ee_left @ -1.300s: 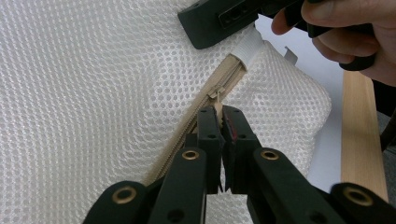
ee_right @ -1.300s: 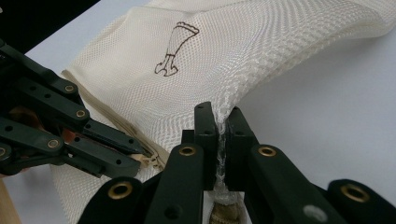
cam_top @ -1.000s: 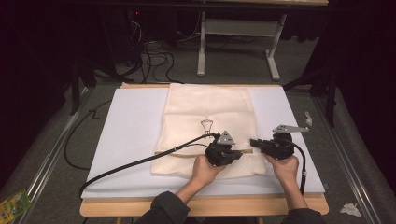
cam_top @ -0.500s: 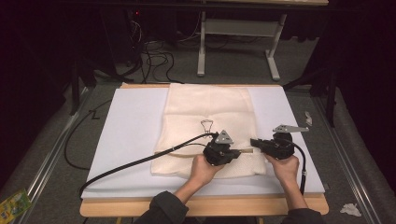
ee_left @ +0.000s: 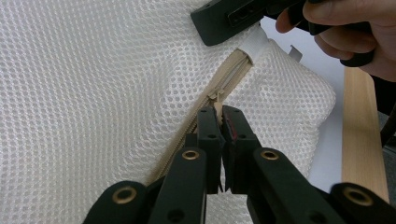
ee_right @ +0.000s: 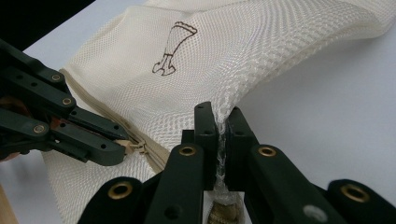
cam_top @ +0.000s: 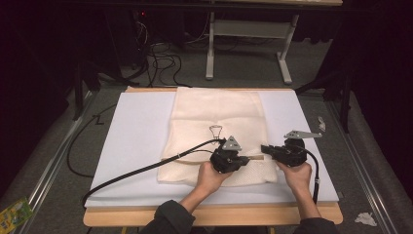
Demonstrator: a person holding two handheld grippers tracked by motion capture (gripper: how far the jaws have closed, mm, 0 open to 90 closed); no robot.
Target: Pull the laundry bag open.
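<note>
- The mesh laundry bag [cam_top: 219, 131] lies flat on the white board [cam_top: 136, 141], its zippered end toward the near edge.
- The left gripper [ee_left: 218, 122] has its jaws pinched together on the zipper pull [ee_left: 215, 99].
- The right gripper [ee_right: 220, 122] is clamped on the mesh at the bag's near right corner, at the zipper's end.
- The zipper [ee_left: 229, 77] runs along the near edge, straight from one gripper to the other, so the pull likely travels along that line while the right gripper anchors the bag.
</note>
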